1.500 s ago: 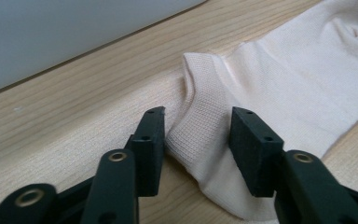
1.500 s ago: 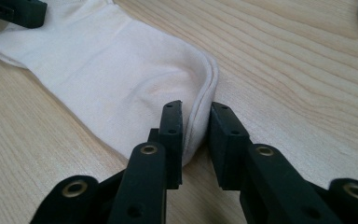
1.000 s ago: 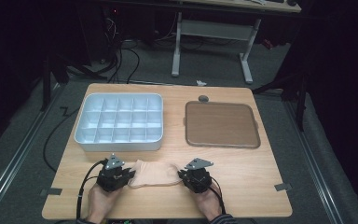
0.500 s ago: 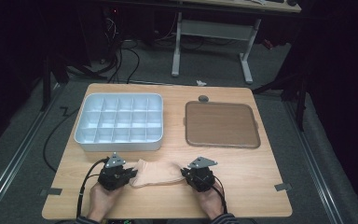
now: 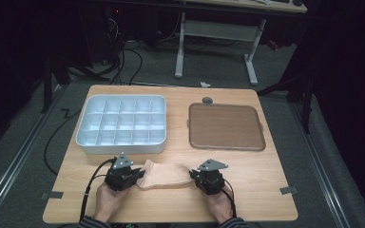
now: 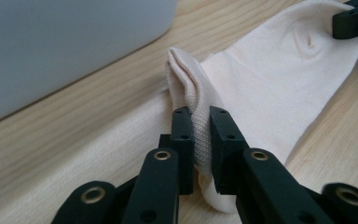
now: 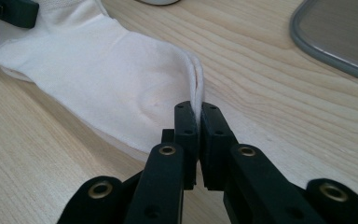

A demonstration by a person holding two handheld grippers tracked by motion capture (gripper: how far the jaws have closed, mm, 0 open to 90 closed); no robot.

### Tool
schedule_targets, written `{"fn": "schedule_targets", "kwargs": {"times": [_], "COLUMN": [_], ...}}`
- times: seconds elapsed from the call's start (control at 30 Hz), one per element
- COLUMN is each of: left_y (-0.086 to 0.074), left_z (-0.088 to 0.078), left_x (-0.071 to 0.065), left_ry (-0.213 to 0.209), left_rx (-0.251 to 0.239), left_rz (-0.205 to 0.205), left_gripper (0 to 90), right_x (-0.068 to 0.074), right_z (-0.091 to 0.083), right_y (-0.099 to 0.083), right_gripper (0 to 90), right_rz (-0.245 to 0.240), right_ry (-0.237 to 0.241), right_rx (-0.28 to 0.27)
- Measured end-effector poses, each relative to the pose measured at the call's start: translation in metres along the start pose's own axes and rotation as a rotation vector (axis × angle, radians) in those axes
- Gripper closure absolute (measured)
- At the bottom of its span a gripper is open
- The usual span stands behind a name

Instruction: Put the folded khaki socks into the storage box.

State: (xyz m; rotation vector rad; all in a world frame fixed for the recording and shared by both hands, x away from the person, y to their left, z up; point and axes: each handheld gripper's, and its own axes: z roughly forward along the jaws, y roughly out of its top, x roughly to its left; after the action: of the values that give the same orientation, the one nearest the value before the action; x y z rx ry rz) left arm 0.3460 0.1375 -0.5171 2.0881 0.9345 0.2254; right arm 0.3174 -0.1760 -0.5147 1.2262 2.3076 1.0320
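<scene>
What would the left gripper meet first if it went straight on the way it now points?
Beyond the sock it already pinches, the left gripper would probably meet the right gripper's jaw tip, clamped on the sock's far end; depth is hard to judge.

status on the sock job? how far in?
Done: both ends of the sock are gripped. The left gripper is shut on the ribbed cuff, its jaws having just closed; the right gripper is shut on the other end. In hand: the sock lies flat on the table between them. Left, likely: folding and storing it; the compartment tray holds nothing.
</scene>
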Motion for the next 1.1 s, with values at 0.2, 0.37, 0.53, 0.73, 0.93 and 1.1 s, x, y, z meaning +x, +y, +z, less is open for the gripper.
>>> {"fn": "schedule_targets", "kwargs": {"times": [0.2,0.37,0.53,0.73,0.93,1.1], "left_y": [0.008,0.012,0.016,0.018,0.021,0.021], "left_z": [0.007,0.014,0.019,0.026,0.032,0.035], "left_x": [-0.005,-0.008,-0.009,-0.012,-0.015,-0.014], "left_ry": [-0.011,-0.023,-0.038,-0.042,-0.035,-0.036], "left_rx": [-0.018,-0.014,-0.018,-0.015,-0.011,-0.006], "left_rz": [0.013,0.024,0.007,0.018,0.056,0.063], "left_gripper": [81.8,81.7,81.7,81.4,80.9,80.0], "right_x": [-0.008,-0.014,-0.019,-0.024,-0.029,-0.03], "right_z": [-0.008,-0.011,-0.014,-0.016,-0.016,-0.015], "right_y": [-0.002,-0.005,-0.007,-0.01,-0.014,-0.016], "right_gripper": [86.6,86.5,86.5,86.5,86.4,86.3], "right_rz": [0.014,0.031,0.041,0.055,0.064,0.058], "right_ry": [-0.019,-0.034,-0.043,-0.061,-0.075,-0.087], "right_rx": [-0.011,-0.018,-0.028,-0.023,-0.02,-0.021]}}
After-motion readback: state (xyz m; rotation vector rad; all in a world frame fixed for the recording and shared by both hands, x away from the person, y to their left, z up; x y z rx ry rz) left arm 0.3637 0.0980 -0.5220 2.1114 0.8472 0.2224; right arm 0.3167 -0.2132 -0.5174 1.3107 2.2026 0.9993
